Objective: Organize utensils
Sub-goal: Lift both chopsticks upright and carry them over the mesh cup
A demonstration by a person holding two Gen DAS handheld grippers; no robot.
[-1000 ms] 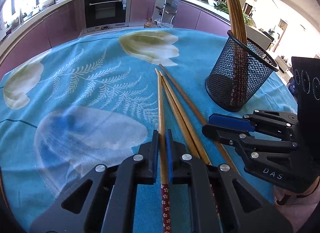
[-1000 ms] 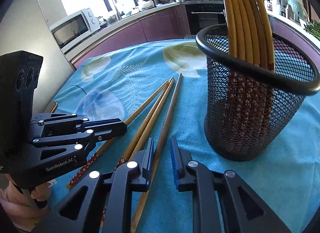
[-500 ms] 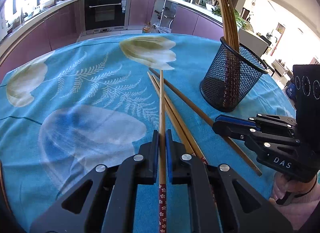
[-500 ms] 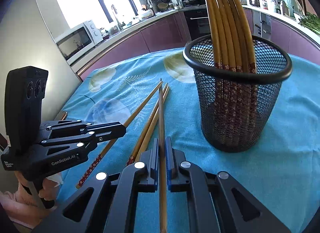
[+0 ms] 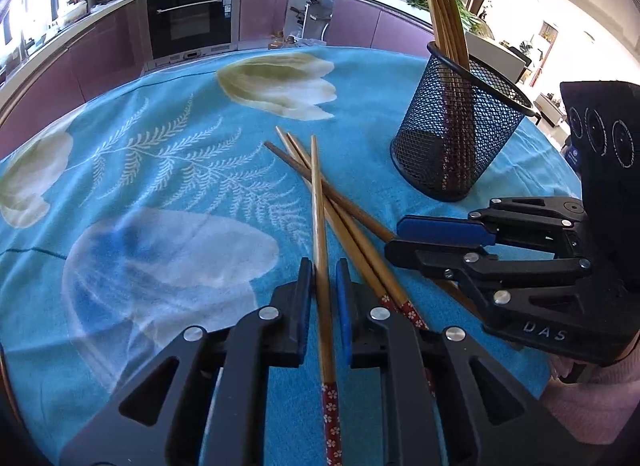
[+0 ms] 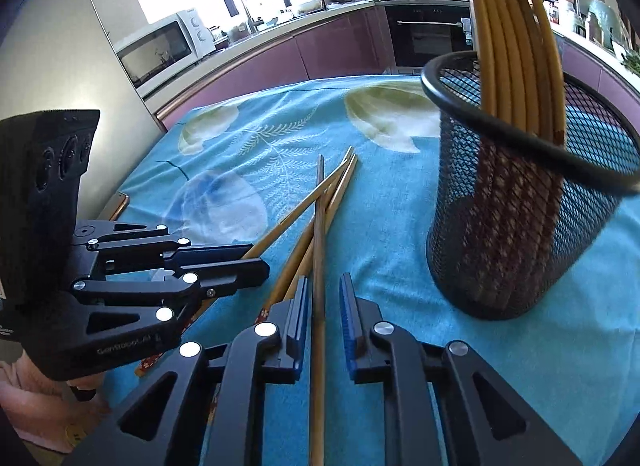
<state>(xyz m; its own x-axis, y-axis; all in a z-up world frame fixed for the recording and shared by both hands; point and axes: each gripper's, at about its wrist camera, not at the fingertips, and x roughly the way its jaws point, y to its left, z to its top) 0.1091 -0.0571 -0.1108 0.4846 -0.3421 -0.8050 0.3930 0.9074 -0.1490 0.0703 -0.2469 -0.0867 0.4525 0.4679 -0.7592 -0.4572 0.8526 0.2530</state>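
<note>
Loosening both grips: each gripper's jaws have just been opening a little around a chopstick.

Looking through the left wrist view, the left gripper [image 5: 324, 290] is sitting with a light chopstick [image 5: 320, 225] running straight ahead between its fingers, a narrow gap showing on each side, so it is released rather than clamped; half a second ago the pads were pressing it. Two more chopsticks [image 5: 352, 234] are lying crossed just to its right, and the mesh holder [image 5: 452, 137], already carrying several, is standing ahead and to the right. Turning to the right wrist view, the right gripper [image 6: 324, 306] is likewise slack around a darker chopstick [image 6: 319, 225], with the mesh holder close on its right. Judging by this, both sticks are being let go on the blue tablecloth [image 6: 240, 153] instead of heading for the holder.
</note>
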